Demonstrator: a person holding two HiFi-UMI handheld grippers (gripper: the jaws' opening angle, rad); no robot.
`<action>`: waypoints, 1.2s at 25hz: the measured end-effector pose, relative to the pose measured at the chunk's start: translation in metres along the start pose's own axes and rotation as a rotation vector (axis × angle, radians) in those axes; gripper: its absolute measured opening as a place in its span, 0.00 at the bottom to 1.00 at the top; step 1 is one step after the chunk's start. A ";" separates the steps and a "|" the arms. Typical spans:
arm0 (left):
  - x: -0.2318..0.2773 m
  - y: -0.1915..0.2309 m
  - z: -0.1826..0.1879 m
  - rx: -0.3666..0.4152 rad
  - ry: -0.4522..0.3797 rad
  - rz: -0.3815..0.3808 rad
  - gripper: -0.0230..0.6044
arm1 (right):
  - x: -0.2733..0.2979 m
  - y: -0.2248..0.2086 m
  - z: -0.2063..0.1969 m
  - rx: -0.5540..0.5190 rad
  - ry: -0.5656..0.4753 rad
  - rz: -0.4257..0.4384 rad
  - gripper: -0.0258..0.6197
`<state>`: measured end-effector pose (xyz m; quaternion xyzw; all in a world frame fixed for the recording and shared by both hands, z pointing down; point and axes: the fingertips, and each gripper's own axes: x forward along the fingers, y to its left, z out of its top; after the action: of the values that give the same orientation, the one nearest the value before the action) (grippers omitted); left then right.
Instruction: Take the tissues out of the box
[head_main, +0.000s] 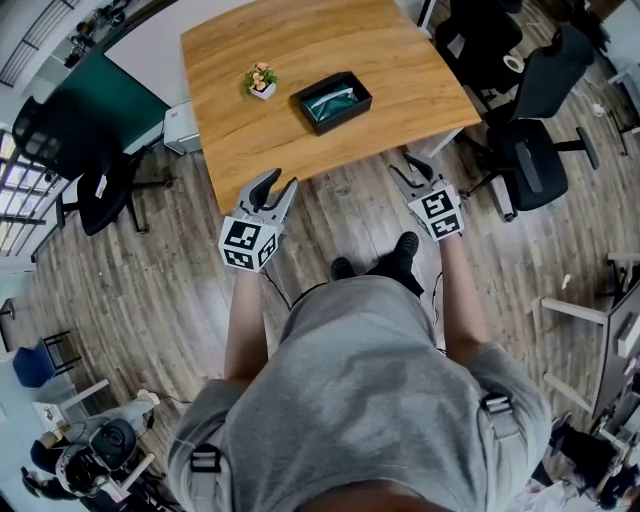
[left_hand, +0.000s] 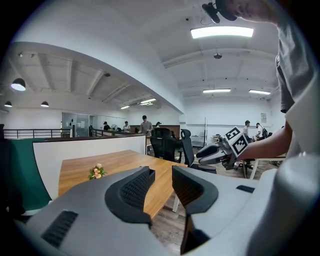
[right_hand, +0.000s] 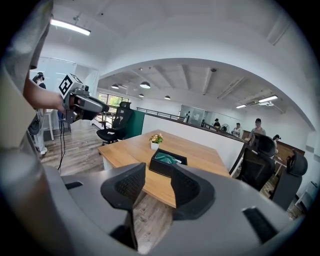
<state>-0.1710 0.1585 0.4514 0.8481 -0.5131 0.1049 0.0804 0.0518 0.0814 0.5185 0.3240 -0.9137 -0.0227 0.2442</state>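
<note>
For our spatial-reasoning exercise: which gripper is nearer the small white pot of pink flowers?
Left. The left gripper hovers off the wooden table, in line with the small white flower pot; the right gripper sits further aside.

Table (head_main: 300, 60) smooth matt wood; box (head_main: 343, 115) matt; floor (head_main: 150, 270) wood planks, slight sheen.

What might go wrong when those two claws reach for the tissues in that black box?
The black rectangular box looks loose on the wooden table, so pulling tissues may drag or lift it unless the right claw steadies it. The small white pot of flowers stands close beside the box; the left claw, reaching in, might tip it. Both claws are open and empty.
</note>
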 end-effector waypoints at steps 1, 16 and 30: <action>0.000 0.000 0.000 0.001 0.002 -0.001 0.29 | 0.000 -0.001 0.001 0.001 -0.004 -0.005 0.31; -0.004 0.006 0.009 -0.040 -0.042 0.024 0.40 | -0.001 -0.011 0.001 0.011 -0.023 -0.050 0.59; 0.011 0.007 -0.004 -0.049 -0.017 0.009 0.41 | 0.015 -0.006 -0.002 0.006 -0.021 -0.009 0.60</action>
<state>-0.1722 0.1470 0.4581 0.8445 -0.5199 0.0852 0.0966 0.0463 0.0681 0.5258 0.3285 -0.9149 -0.0242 0.2333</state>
